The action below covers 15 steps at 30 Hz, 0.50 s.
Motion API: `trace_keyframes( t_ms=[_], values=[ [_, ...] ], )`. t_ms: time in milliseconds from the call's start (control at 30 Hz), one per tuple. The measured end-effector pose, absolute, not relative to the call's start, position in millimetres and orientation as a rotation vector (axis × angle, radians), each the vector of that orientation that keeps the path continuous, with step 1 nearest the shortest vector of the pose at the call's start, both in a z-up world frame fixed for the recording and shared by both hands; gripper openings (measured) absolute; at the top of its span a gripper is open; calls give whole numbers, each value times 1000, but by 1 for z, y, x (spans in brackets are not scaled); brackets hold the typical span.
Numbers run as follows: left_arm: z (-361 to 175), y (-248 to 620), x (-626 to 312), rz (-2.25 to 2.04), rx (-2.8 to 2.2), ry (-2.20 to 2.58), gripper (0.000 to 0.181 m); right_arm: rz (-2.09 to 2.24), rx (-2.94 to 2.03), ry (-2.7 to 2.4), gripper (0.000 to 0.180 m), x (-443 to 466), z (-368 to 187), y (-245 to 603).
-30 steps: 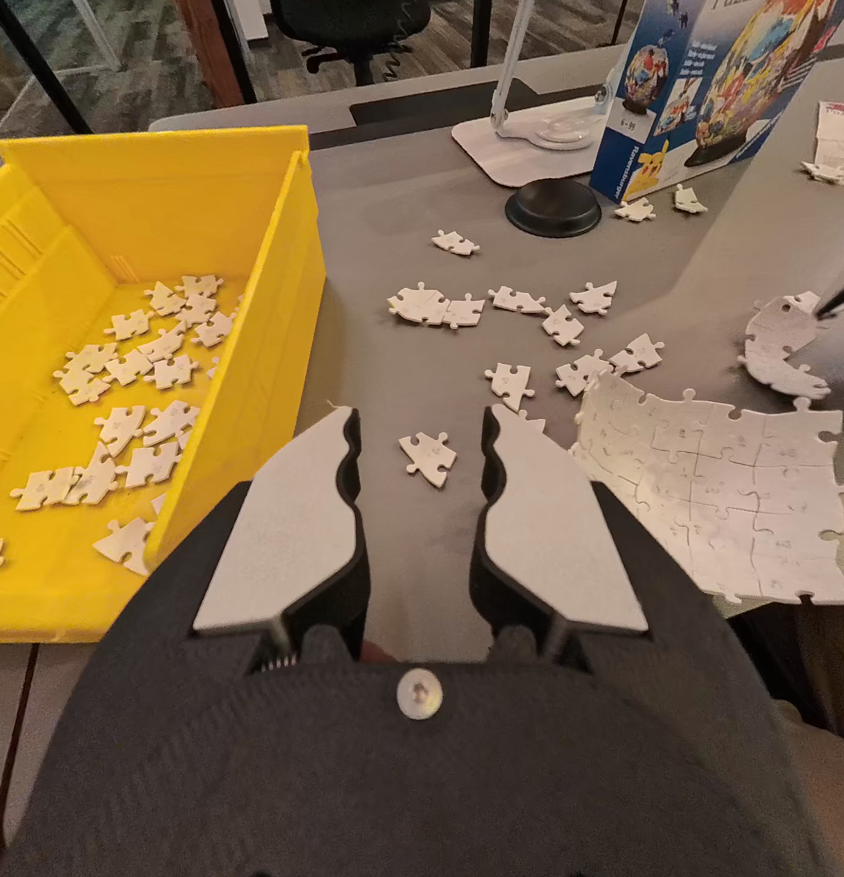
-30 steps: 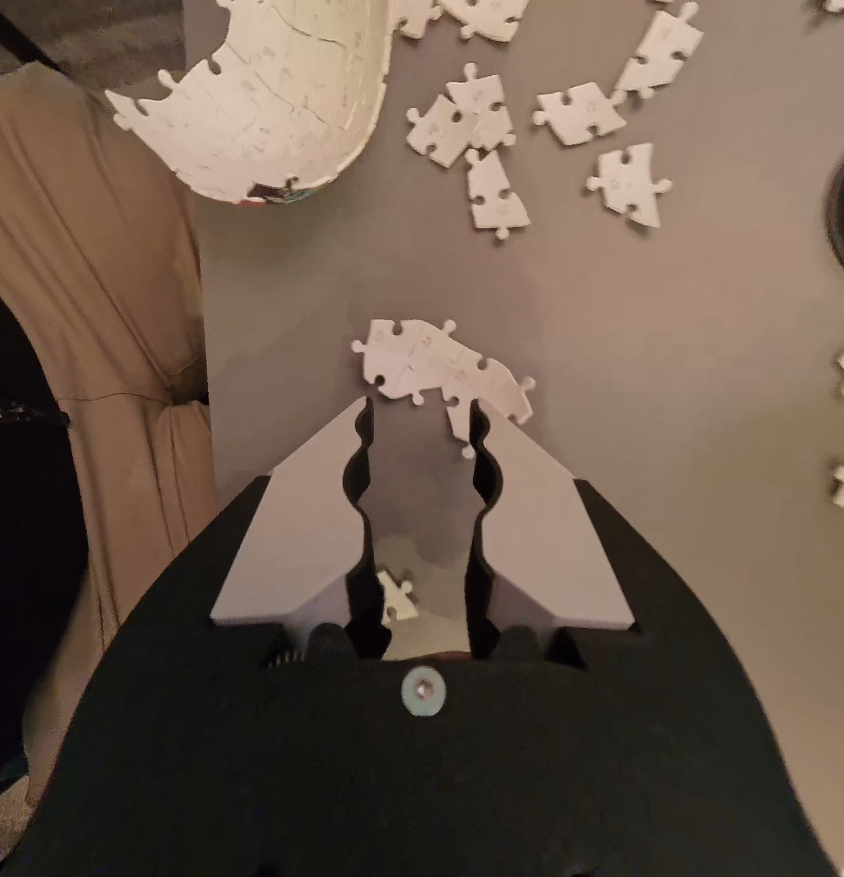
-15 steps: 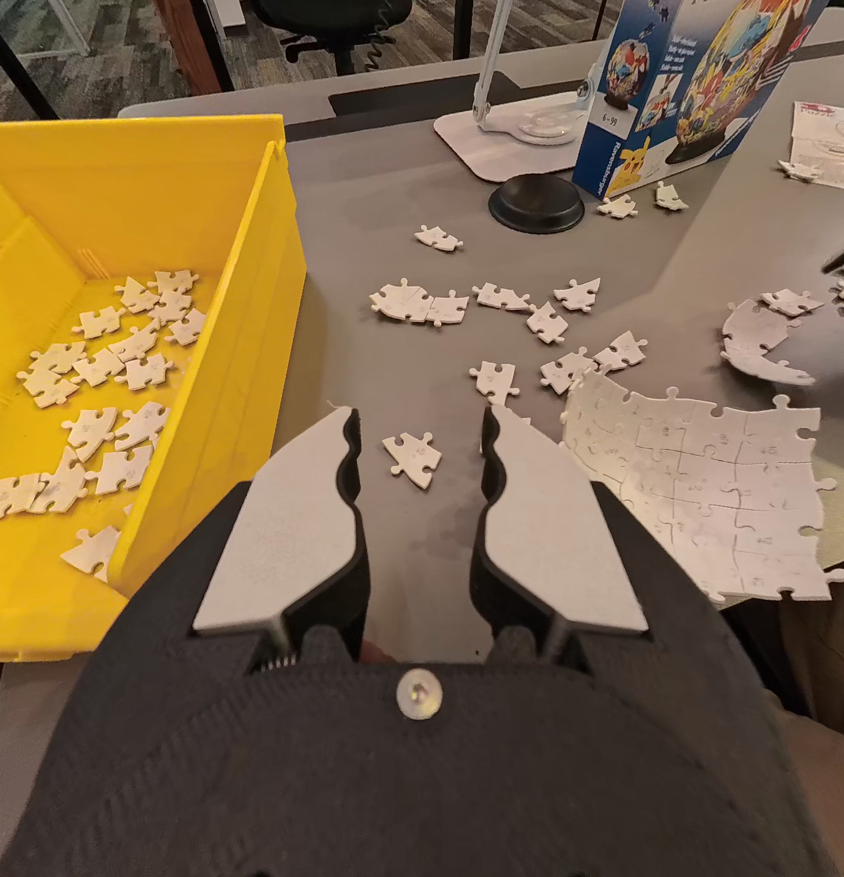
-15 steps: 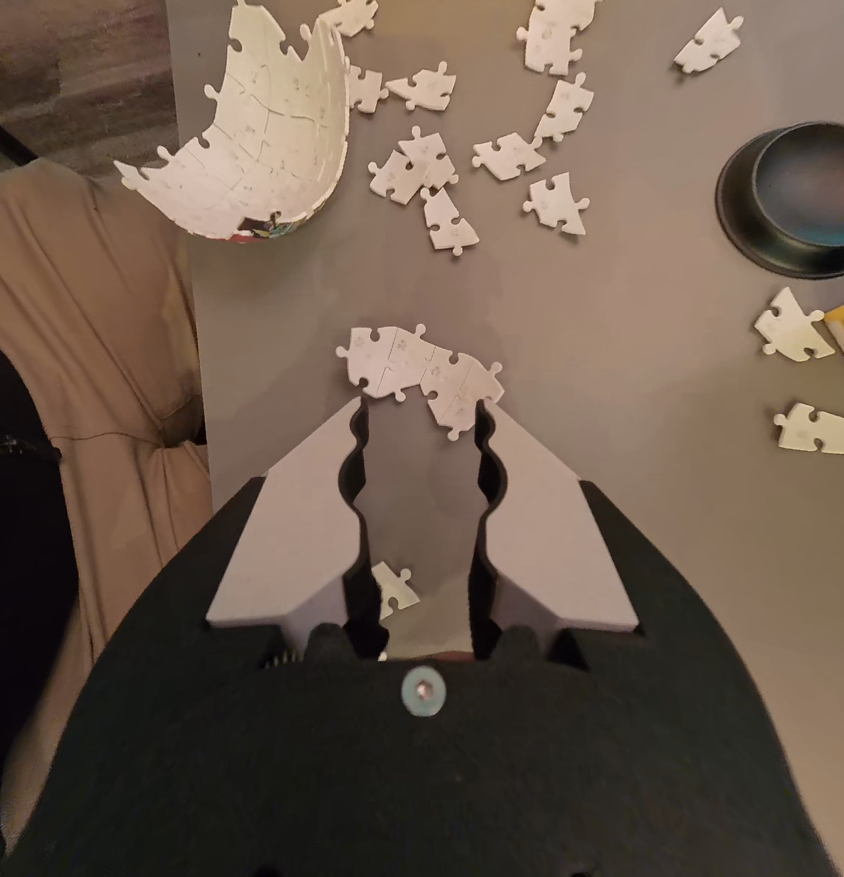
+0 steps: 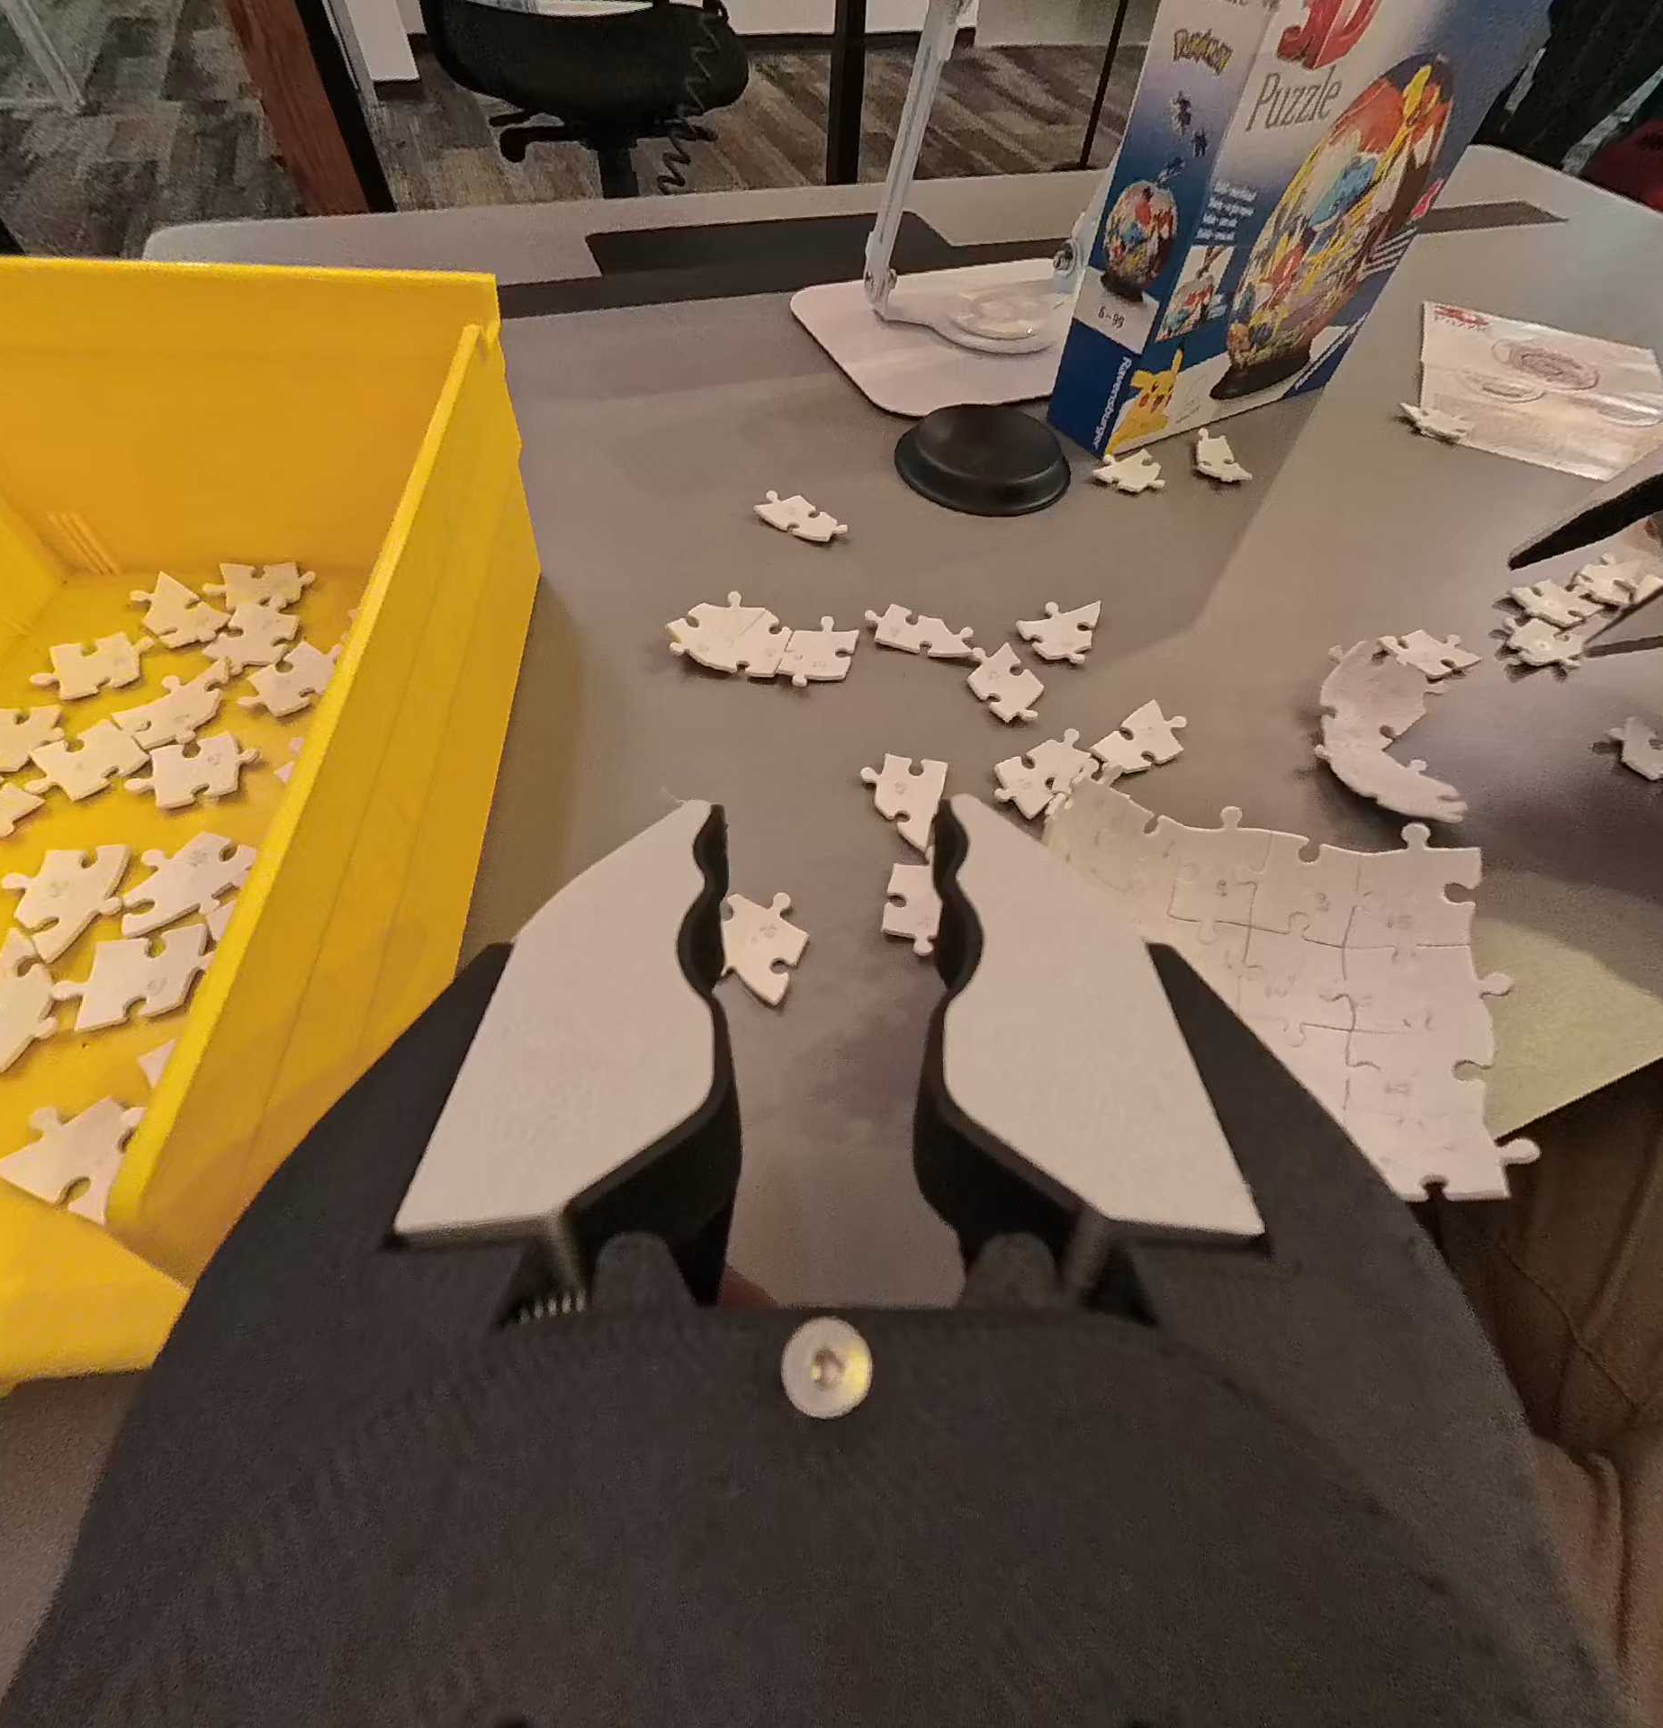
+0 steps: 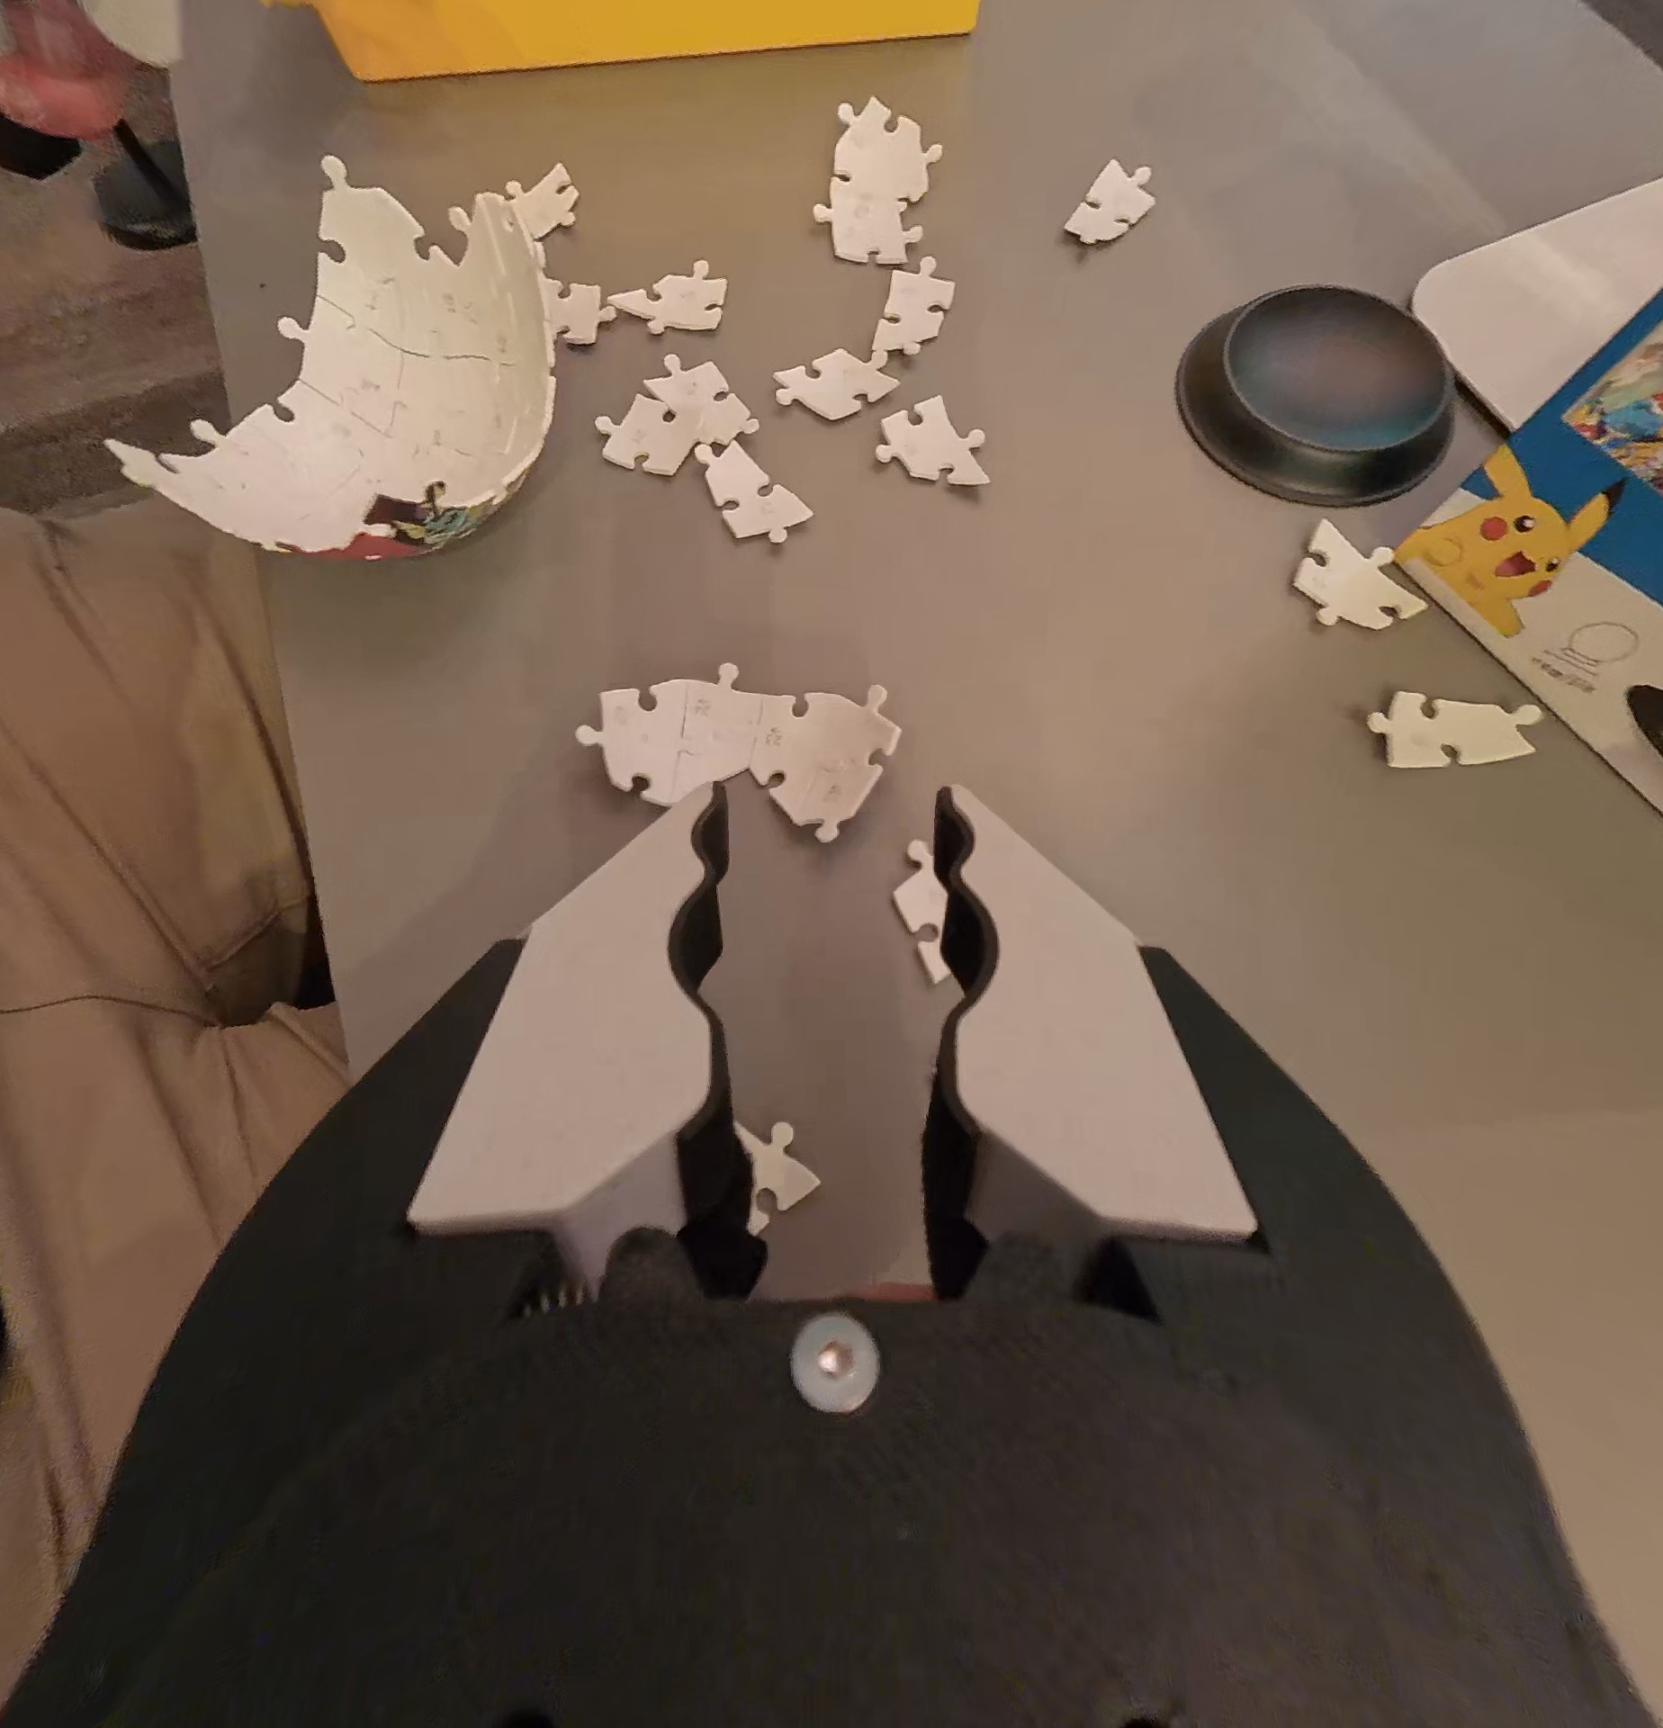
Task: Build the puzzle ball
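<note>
The left gripper [image 5: 826,828] hangs with its jaws apart and empty above a loose piece [image 5: 762,944] at frame centre. The curved shell of joined pieces [image 5: 1314,963] lies at the right, and the yellow bin [image 5: 342,842] at the left. The right gripper [image 6: 826,795], likewise parted and empty, points at a short joined strip [image 6: 744,743] in mid-frame, with the shell [image 6: 388,393] at upper left.
</note>
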<state>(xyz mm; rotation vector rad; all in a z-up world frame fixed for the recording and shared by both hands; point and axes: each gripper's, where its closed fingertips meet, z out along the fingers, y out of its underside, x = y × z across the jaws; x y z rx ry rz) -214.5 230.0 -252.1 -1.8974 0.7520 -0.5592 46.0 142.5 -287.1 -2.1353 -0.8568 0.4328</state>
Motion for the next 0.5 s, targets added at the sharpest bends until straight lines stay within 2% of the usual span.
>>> trace_keyframes(
  t_ms=[500],
  values=[
    [-245,227,-194,-634,-1874,799,39,265,-2060,-685,39,84,-275,154]
  ],
)
